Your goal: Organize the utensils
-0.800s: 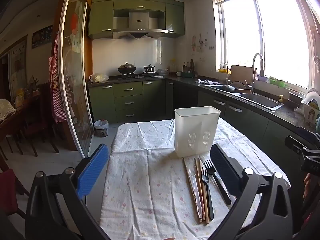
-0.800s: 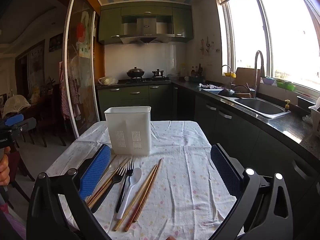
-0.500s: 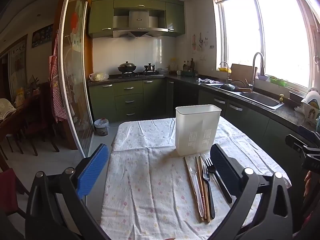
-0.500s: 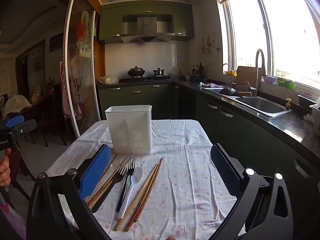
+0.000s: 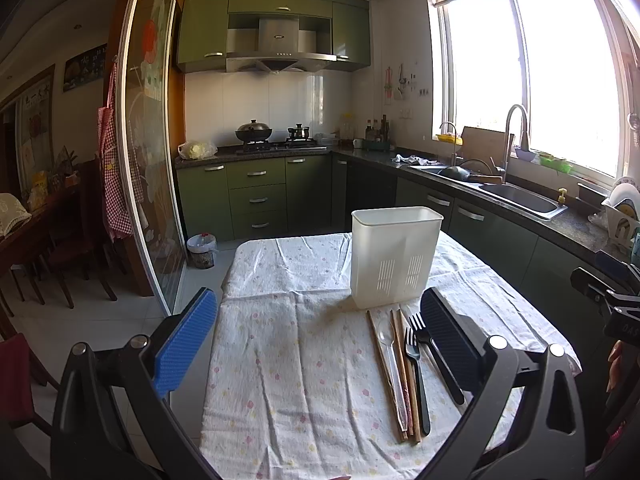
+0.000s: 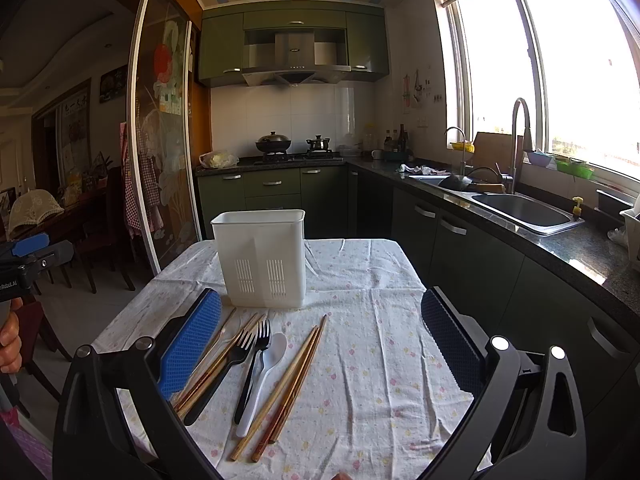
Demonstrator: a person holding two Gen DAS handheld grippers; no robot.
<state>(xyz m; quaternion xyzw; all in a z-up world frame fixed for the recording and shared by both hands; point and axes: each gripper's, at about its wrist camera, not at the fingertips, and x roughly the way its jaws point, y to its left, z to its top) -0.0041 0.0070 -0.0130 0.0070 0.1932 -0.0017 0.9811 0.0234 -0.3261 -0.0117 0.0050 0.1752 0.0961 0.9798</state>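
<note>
A white slotted utensil holder [image 5: 394,256] [image 6: 262,258] stands upright on the cloth-covered table [image 5: 288,360]. In front of it lie loose utensils: black forks [image 5: 416,360] [image 6: 250,356], a white spoon [image 6: 264,376], a clear spoon [image 5: 390,360], a chopstick pair [image 6: 288,388] and more chopsticks [image 5: 404,380] [image 6: 216,360]. My left gripper [image 5: 318,304] hovers open over the table's near left, the utensils by its right finger. My right gripper [image 6: 320,304] is open above the utensils, holding nothing.
Green cabinets, a counter with a sink [image 6: 520,208] and a faucet run along the right. A glass sliding door [image 5: 152,184] stands left of the table, with dining chairs beyond. A small bin [image 5: 202,250] sits on the floor. A hand [image 6: 10,344] shows at the left edge.
Both grippers have stayed open and almost still. Nothing on the table has moved.
</note>
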